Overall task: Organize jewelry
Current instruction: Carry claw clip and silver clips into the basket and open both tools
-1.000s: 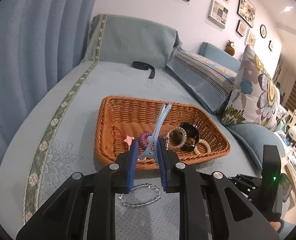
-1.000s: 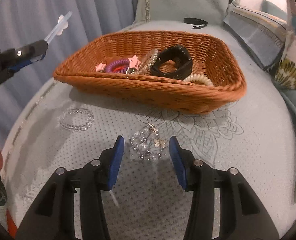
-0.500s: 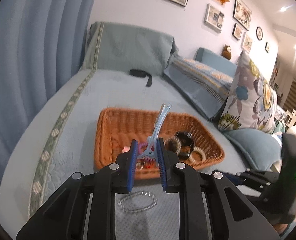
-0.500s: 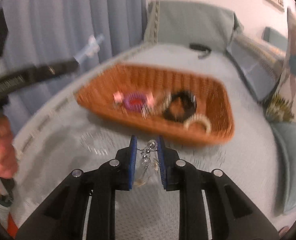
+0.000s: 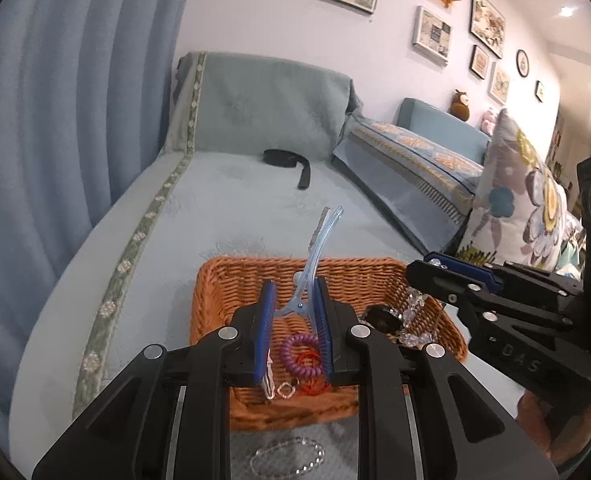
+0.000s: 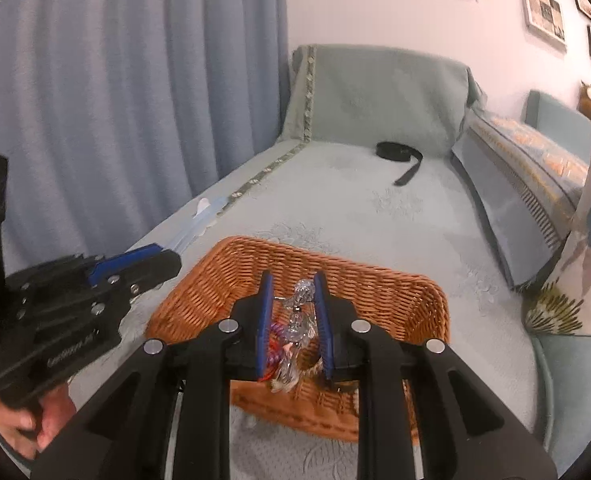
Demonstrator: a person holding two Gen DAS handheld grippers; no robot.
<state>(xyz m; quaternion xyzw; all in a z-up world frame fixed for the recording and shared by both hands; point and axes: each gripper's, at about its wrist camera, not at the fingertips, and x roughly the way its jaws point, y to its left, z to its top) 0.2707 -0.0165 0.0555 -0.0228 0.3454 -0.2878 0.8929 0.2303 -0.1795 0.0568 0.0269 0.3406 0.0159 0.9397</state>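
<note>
My left gripper (image 5: 293, 308) is shut on a clear blue hair clip (image 5: 315, 256) and holds it above the near part of the orange wicker basket (image 5: 223, 280). My right gripper (image 6: 293, 304) is shut on a clear crystal bead bracelet (image 6: 299, 320) that dangles over the basket (image 6: 415, 292); it also shows in the left wrist view (image 5: 415, 304). In the basket lie a purple coil hair tie (image 5: 299, 354), a black bangle (image 5: 379, 318) and small trinkets. A clear bead bracelet (image 5: 287, 458) lies on the cover in front of the basket.
The basket sits on a pale blue quilted sofa cover (image 5: 223, 208). A black strap (image 5: 291, 162) lies further back. A floral cushion (image 5: 527, 208) stands at the right and blue curtains (image 5: 55, 100) hang at the left.
My right gripper shut on the crystal bracelet, lifted it off the cover and carried it over the basket. My left gripper rose and moved back with the hair clip.
</note>
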